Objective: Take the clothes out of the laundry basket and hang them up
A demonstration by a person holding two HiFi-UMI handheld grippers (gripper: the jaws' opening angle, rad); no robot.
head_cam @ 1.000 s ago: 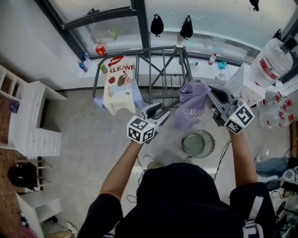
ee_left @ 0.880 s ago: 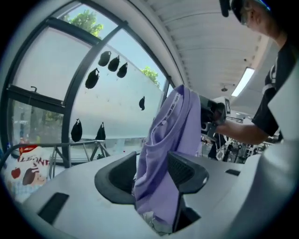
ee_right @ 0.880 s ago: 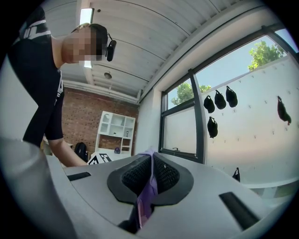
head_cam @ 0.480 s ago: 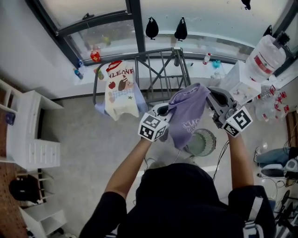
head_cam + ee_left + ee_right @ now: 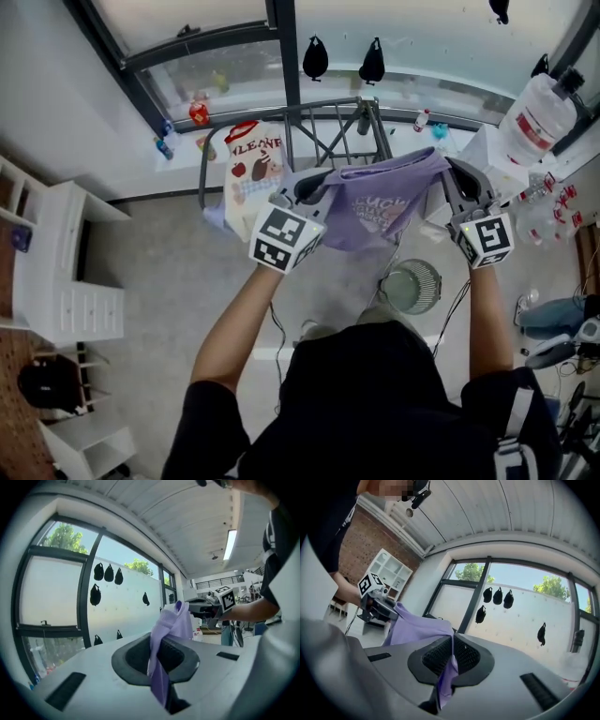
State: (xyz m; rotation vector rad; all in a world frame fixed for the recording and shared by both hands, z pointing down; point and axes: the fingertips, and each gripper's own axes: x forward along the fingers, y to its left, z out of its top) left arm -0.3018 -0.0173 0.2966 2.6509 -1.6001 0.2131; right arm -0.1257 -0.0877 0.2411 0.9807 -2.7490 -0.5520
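Now my left gripper (image 5: 312,185) and right gripper (image 5: 452,172) each pinch the purple shirt (image 5: 380,202), spread between them; next, I'd drape it over the drying rack (image 5: 323,120).

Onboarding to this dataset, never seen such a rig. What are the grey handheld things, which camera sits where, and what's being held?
There is no robot here. A person holds a two-jaw gripper in each hand, each carrying a marker cube. The head view looks steeply down from the person's head. The other two cameras ride on the grippers and look along their jaws. The left gripper and the right gripper are each shut on an edge of a purple T-shirt, which is spread between them in front of a metal drying rack. A white printed T-shirt already hangs on that rack. A round laundry basket stands on the floor.
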